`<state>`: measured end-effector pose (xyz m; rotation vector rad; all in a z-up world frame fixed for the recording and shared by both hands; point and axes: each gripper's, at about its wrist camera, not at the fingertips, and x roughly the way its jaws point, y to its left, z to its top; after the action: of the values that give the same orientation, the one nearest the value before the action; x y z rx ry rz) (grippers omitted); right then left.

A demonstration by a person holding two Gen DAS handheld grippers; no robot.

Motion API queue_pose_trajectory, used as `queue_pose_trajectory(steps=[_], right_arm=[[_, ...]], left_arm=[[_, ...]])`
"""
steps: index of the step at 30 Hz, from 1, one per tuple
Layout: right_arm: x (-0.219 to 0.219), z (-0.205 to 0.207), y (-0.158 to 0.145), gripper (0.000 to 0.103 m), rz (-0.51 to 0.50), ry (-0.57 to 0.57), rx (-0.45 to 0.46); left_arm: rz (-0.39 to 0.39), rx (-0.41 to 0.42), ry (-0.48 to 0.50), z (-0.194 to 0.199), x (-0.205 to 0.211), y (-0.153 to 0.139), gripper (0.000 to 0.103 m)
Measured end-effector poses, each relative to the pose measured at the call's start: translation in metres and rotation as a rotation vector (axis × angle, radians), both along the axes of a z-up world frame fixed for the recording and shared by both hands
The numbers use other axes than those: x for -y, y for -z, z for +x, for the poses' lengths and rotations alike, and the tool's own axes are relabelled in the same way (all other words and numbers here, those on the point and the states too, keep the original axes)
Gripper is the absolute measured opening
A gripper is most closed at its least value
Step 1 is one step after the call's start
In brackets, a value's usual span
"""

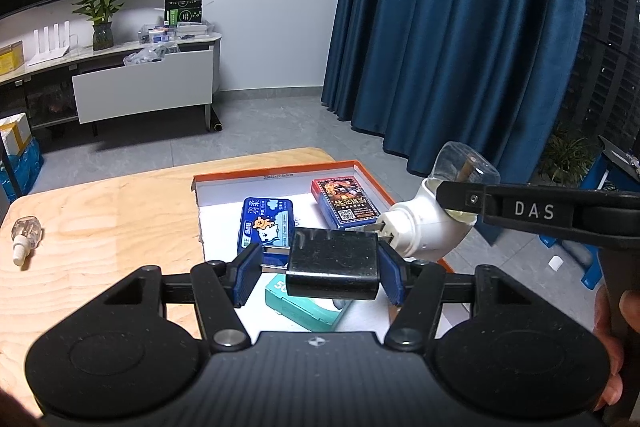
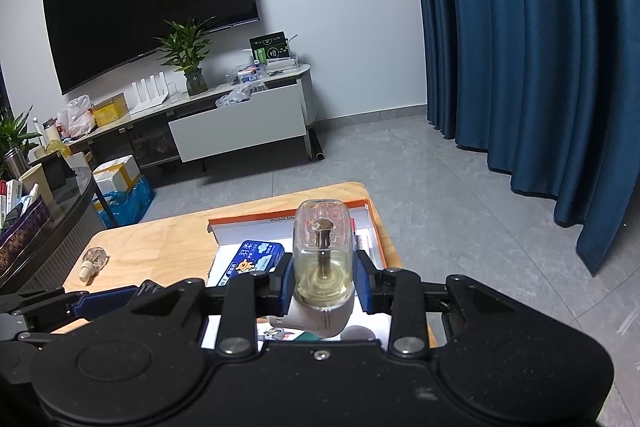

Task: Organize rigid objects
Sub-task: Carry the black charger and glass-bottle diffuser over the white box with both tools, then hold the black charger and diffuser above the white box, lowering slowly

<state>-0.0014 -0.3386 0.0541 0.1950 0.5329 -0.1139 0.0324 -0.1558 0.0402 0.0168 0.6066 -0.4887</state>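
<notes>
Black adapter [image 1: 333, 263] clamped in left tongs [image 1: 320, 269]; right tongs [image 2: 323, 281] grip vaporizer [image 2: 323, 267], prongs facing adapter, seemingly for unplugging.

One orange-rimmed tray [image 1: 276, 175] holds three boxes: blue [image 1: 267, 223], red [image 1: 345, 203], teal [image 1: 306, 309]. Two clear bottles: one [image 1: 26, 238] at nine o'clock, one [image 2: 323, 255] gripped. One black block [image 1: 334, 263].

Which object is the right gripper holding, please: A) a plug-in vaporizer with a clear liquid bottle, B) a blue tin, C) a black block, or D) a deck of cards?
A: the right gripper is clamped on the plug-in vaporizer, while the left gripper holds the black block.
</notes>
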Motion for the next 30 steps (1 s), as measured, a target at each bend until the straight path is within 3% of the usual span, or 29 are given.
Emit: queue_pose_trajectory(steps=[30], right_arm=[[0.0, 0.008, 0.012, 0.039, -0.019, -0.017, -0.024]], left_arm=[[-0.004, -0.007, 0.008, 0.002, 0.004, 0.002, 0.061]])
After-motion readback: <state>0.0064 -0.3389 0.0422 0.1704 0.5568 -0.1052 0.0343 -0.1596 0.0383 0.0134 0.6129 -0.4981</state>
